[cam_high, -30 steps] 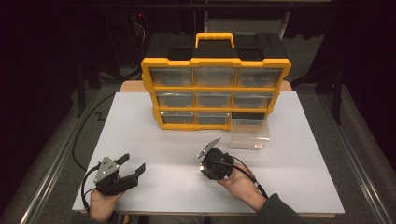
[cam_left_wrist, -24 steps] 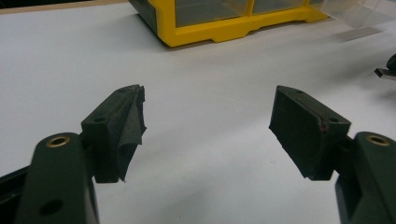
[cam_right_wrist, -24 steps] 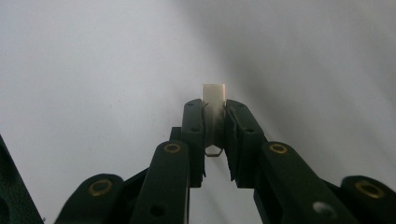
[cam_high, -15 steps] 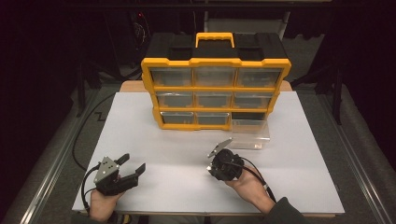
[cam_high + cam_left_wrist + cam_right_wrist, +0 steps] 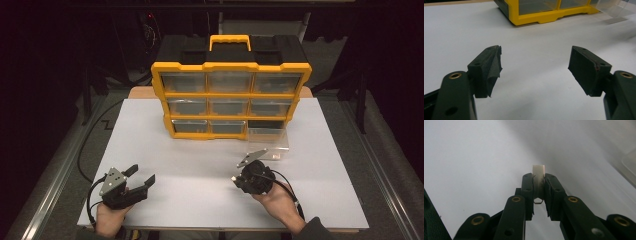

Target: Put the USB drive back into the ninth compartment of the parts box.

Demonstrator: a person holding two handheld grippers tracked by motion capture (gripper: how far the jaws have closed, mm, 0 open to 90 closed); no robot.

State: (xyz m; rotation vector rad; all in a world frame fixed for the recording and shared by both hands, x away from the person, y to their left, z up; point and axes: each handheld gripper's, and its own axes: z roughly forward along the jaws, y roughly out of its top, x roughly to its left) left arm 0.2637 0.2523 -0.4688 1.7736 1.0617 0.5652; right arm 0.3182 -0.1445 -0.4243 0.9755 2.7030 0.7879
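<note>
Pinching a small white piece (image 5: pixel 538 171), the right gripper (image 5: pixel 538 185) nears the clear drawer (image 5: pixel 268 141).

White table (image 5: pixel 150 130), dark surroundings

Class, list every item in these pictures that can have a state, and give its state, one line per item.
Left gripper: open, nothing between its fingers.
Right gripper: shut on small white piece.
Clear drawer: pulled out, standing on the white table.
Yellow organizer: upright, bottom-right slot empty, other drawers in.
</note>
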